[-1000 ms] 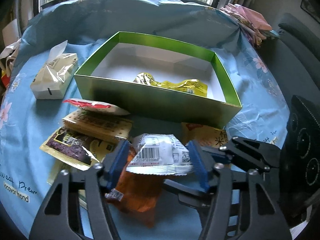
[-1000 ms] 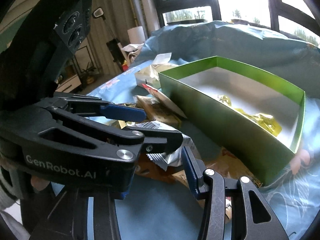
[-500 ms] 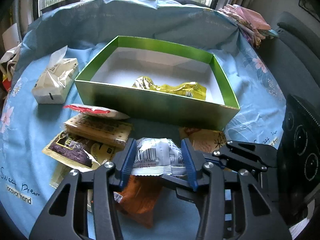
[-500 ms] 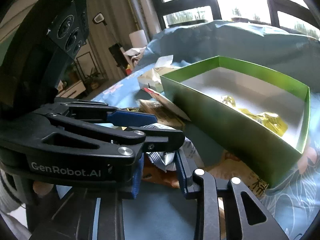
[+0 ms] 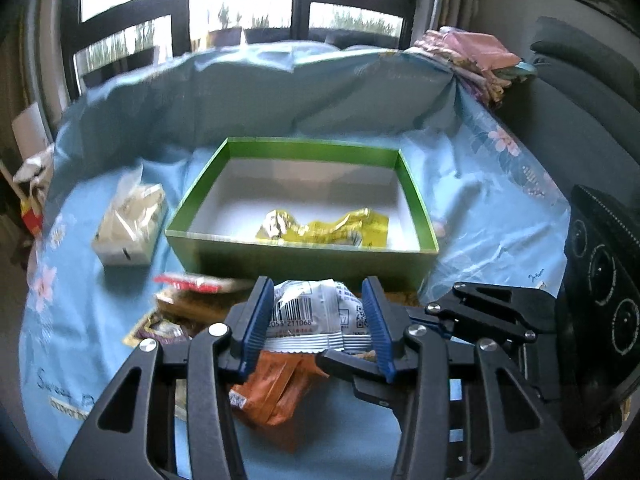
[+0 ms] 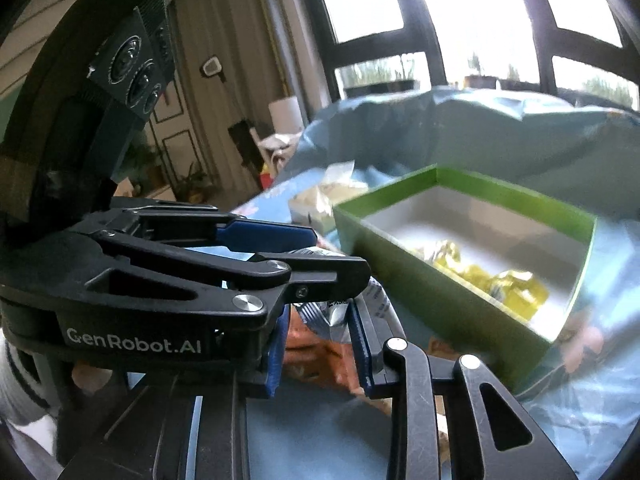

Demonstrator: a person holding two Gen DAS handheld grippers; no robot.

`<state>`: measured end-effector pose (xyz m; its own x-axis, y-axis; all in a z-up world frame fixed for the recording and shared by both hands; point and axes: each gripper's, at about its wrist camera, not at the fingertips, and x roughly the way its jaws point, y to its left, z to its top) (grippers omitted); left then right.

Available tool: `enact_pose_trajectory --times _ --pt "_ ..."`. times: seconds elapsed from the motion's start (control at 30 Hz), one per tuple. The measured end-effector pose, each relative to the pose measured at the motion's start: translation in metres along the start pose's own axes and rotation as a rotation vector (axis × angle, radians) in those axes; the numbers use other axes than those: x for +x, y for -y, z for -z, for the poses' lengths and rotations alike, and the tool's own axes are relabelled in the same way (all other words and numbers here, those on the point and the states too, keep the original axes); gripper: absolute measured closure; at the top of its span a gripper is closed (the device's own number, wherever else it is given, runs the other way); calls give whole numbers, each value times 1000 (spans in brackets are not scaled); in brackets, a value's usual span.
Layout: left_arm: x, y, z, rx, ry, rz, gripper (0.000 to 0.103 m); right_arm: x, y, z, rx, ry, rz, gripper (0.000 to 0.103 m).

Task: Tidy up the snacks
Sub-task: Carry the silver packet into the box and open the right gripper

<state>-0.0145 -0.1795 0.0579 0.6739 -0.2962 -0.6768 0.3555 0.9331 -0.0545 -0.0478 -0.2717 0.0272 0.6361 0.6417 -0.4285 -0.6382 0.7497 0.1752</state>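
Observation:
A white snack packet [image 5: 308, 312] with a barcode hangs just above the pile of snacks. My left gripper [image 5: 316, 286] is shut on it, blue pads pressing both sides. My right gripper [image 6: 320, 320] comes in from the right and is shut on the same packet's [image 6: 336, 312] end; its black fingers [image 5: 488, 308] show in the left wrist view. Beyond stands the green box [image 5: 304, 256] with white floor, holding a crumpled yellow packet [image 5: 332, 228]. In the right wrist view the box [image 6: 420, 276] is ahead to the right, and the left gripper's fingers [image 6: 260, 236] fill the left.
Under the held packet lie an orange packet [image 5: 276, 392], brown packets [image 5: 188, 308] and a red-and-white one [image 5: 188, 282] on the blue cloth. A tissue pack [image 5: 128, 228] sits left of the box. Folded pink cloths [image 5: 472, 56] and a dark sofa [image 5: 580, 112] are at the right.
Both grippers closed onto the white packet and rose with it off the pile. The box now looks farther and lower in both views.

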Motion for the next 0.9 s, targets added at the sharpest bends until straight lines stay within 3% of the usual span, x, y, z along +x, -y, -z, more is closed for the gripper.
enact_pose_trajectory --times 0.47,0.67,0.9 --pt "10 13 -55 51 90 7 57 -13 27 -37 -19 117 117 72" --pt "32 13 -69 47 88 17 57 -4 49 -44 6 120 146 72" --pt "72 11 -81 35 34 45 57 16 79 -44 63 83 178 72"
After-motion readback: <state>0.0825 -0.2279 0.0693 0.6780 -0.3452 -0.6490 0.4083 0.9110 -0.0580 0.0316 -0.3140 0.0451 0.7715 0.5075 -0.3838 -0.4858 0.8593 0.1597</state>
